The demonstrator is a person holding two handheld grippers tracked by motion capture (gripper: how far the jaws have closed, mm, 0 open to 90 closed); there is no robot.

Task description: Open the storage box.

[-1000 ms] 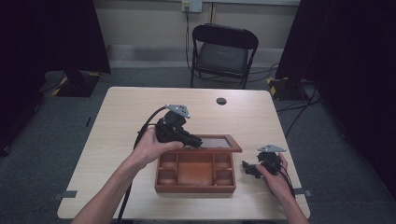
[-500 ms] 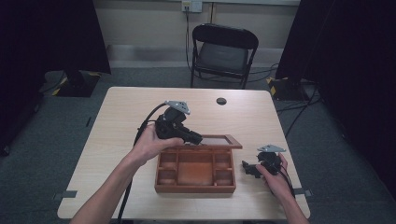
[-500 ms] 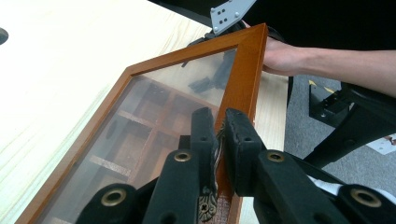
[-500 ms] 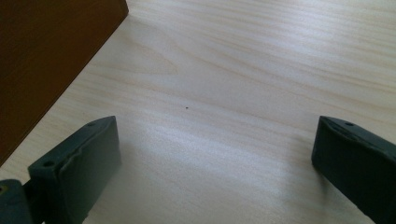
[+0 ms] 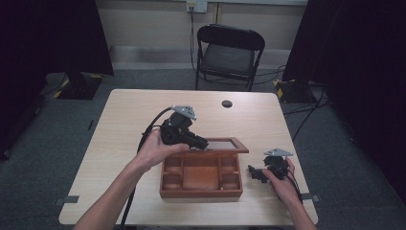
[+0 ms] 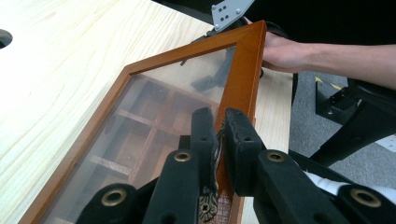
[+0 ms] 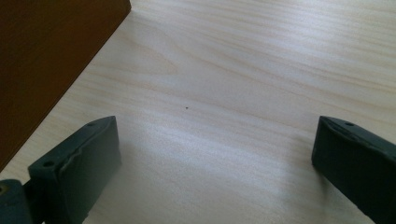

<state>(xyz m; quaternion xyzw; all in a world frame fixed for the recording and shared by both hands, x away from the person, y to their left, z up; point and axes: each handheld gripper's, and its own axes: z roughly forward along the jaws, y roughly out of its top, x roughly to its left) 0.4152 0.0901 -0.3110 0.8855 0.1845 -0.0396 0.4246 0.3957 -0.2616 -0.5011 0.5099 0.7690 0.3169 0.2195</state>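
While the left tool (image 5: 203, 143) pinches the front rail of a glass-panelled lid (image 6: 163, 116) beside its small brass clasp (image 6: 208, 205), that lid stands raised and tilted above the wooden box (image 5: 201, 177), hinged along the box's far side. The box sits near the front edge of the surface (image 5: 119, 124), slightly right of centre, with its open compartments visible from the high view and, through the glass, from the left gripper view. The left hand (image 5: 155, 148) grips the tool body just left of the box. The right tool (image 5: 253, 172) rests low over the surface near the front right corner, just beside the box's right wall, with its jaws spread wide apart and nothing between them; the right hand (image 5: 282, 182) holds it. A small dark disc (image 5: 227, 103) lies near the far edge. A folding chair (image 5: 230, 52) stands on the floor beyond the surface.
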